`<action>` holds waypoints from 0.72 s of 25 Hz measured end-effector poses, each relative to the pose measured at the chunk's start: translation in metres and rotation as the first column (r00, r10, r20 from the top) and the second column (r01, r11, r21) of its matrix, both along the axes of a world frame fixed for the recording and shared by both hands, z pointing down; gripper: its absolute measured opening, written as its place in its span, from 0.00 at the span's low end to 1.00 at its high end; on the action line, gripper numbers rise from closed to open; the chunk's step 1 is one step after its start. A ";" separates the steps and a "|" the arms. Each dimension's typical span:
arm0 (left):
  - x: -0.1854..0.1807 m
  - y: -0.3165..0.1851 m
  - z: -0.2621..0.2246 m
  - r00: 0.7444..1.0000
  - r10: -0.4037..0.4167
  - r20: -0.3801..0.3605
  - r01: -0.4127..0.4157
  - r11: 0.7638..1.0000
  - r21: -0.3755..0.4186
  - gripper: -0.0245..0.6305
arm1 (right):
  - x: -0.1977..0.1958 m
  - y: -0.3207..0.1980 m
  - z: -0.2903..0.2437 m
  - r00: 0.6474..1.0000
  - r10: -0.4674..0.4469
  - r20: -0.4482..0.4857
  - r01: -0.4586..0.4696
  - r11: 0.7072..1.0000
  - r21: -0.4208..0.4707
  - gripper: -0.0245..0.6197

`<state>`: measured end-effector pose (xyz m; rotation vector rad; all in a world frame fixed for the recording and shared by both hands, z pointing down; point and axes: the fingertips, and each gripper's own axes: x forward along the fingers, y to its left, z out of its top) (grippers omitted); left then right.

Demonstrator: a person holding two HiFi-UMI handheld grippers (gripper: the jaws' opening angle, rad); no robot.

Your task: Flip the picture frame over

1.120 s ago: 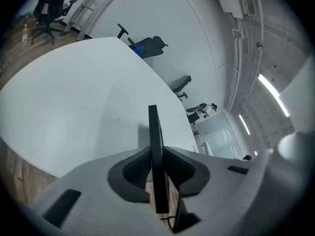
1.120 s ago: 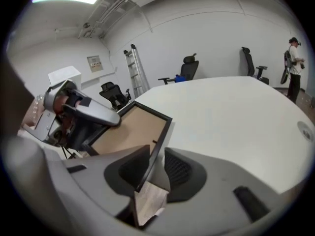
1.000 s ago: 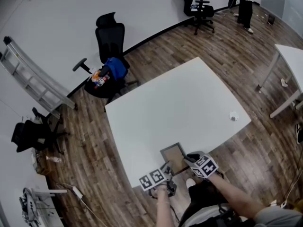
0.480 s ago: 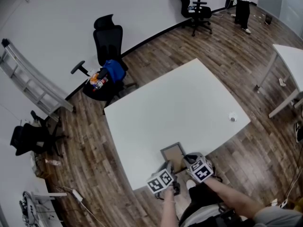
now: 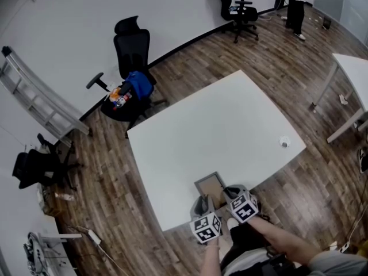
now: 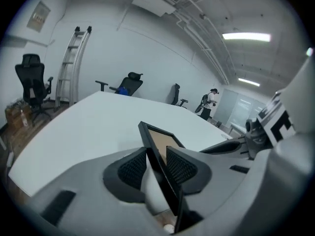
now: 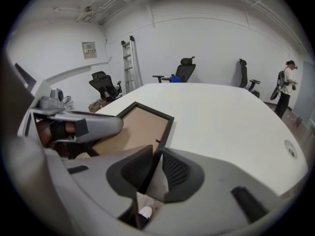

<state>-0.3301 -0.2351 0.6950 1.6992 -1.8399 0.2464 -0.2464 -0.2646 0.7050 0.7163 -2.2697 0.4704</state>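
The picture frame (image 5: 209, 185) is dark-edged and lies brown backing up on the near edge of the white table (image 5: 213, 125), one corner past the edge. My left gripper (image 5: 202, 200) is at its near left side. In the left gripper view the frame's edge (image 6: 165, 140) stands slanted between the pads of that gripper (image 6: 156, 154), whose jaws have just been opening, and a gap shows beside it. My right gripper (image 5: 229, 191) is at the near right side. Its jaws (image 7: 156, 156) have just been closing and grip the frame's rim (image 7: 135, 127).
A small white round object (image 5: 283, 141) sits near the table's right edge. A black chair with a blue bag (image 5: 135, 85) and a ladder (image 5: 40, 99) stand beyond the table. A second table (image 5: 352, 68) is at the right. A person (image 5: 298, 4) stands far back.
My left gripper has slid right along the table's near edge and rolled, so it now sits under the frame's near side. The frame and my right gripper have stayed put.
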 end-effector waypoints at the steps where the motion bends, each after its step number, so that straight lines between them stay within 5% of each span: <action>1: -0.001 0.001 0.000 0.999 -0.002 0.033 0.001 1.000 0.007 0.21 | -0.001 0.001 0.001 1.000 -0.001 -0.005 0.001 1.000 0.007 0.13; 7: -0.007 0.007 -0.003 0.980 -0.027 0.195 0.027 1.000 0.002 0.21 | -0.003 0.002 0.004 1.000 0.013 -0.016 -0.013 1.000 0.001 0.13; 14: -0.014 0.009 0.000 0.986 -0.038 0.161 0.040 0.999 -0.011 0.21 | -0.003 0.001 0.003 0.999 0.028 -0.032 -0.027 0.999 0.033 0.13; 18: -0.010 0.007 -0.008 0.984 -0.028 0.178 0.026 1.000 0.016 0.21 | 0.000 -0.006 -0.015 0.998 0.050 0.041 -0.054 0.993 0.106 0.13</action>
